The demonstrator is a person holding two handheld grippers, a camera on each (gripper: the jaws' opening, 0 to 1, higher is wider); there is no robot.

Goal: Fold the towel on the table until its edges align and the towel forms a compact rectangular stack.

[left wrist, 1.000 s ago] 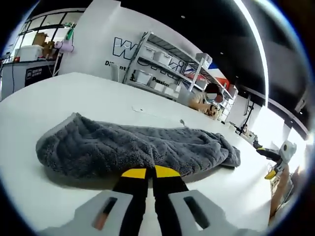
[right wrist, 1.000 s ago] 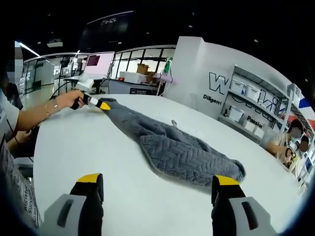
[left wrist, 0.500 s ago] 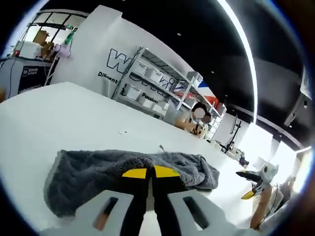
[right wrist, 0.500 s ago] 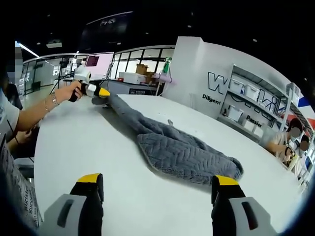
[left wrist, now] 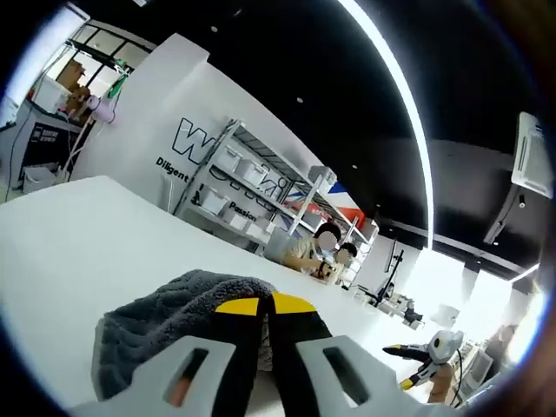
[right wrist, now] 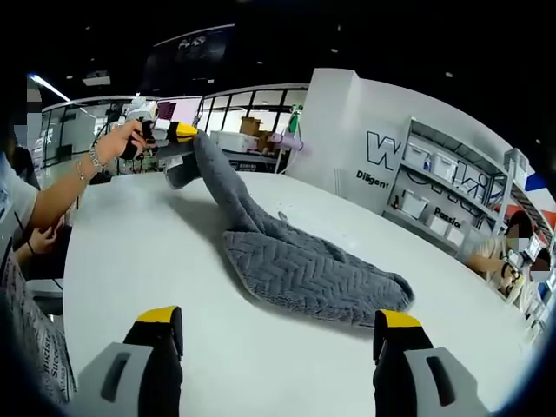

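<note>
A grey towel (right wrist: pixel 300 271) lies on the white table (right wrist: pixel 156 252), its far end raised off the surface. My left gripper (right wrist: pixel 180 131) is shut on that raised end, held up in a person's hand at the upper left of the right gripper view. In the left gripper view the left gripper (left wrist: pixel 263 304) has its yellow-tipped jaws together, with the grey towel (left wrist: pixel 165 326) bunched right behind them. My right gripper (right wrist: pixel 276 320) stands open low over the table, short of the towel's near edge, with nothing between its jaws. It also appears far off as the right gripper (left wrist: pixel 413 354).
A white wall with dark lettering (right wrist: pixel 387 156) and metal shelves with bins (right wrist: pixel 452 187) stand beyond the table. People sit at the table's far end (left wrist: pixel 326 252). A person's forearm (right wrist: pixel 65 187) reaches in from the left. A desk with boxes (right wrist: pixel 252 139) stands behind.
My left gripper has lifted the towel's end up off the table, and the towel now hangs down from it. The right gripper has stayed open in the same place.
</note>
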